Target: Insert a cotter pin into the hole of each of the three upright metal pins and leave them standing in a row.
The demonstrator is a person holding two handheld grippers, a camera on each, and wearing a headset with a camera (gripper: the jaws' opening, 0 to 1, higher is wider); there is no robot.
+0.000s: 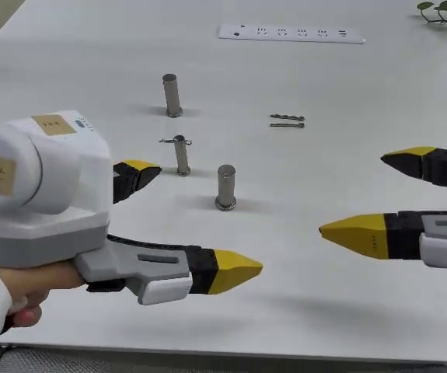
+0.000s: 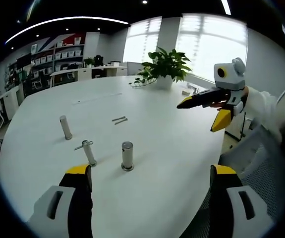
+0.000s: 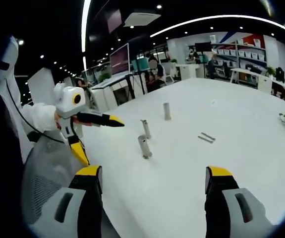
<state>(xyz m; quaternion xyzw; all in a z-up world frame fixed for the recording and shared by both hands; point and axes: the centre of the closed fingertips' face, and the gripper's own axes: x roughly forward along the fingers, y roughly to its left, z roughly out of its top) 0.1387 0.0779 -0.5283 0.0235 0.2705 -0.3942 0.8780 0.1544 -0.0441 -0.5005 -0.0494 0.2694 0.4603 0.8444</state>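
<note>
Lining up the next cotter pin pick; both grippers wide open, nothing held. Left gripper (image 1: 210, 217) sits low over the tabletop (image 1: 347, 295); right gripper (image 1: 351, 194) faces it from across.

Our read is one of three done; the middle pin (image 1: 181, 154) carries a cotter pin (image 1: 175, 141) through its top; far pin (image 1: 171, 95) and near pin (image 1: 225, 186) look bare, though the holes are too small to make out. All three stand upright ahead of the left gripper; near pin just off its tips, far pin furthest out. From the right gripper the row is dead ahead; the two loose cotter pins (image 1: 287, 117) lie flat, side by side, ahead and a little to its right, well apart from the row.

How we'd do it well:
- Right gripper takes the pick, since the loose pair is on its side; narrow the jaws before dropping so we pinch one and leave its neighbour alone.
- Grab at the looped end, legs pointing out past the tips; pins that thin, flat on the tabletop, will likely slide, so come down square and close slowly.
- Left gripper closes on the near pin's shank low down, below the hole, to stop it tipping during the push; stay off the middle pin beside it.
- Line the legs up with the hole axis before pushing; no forcing.
</note>
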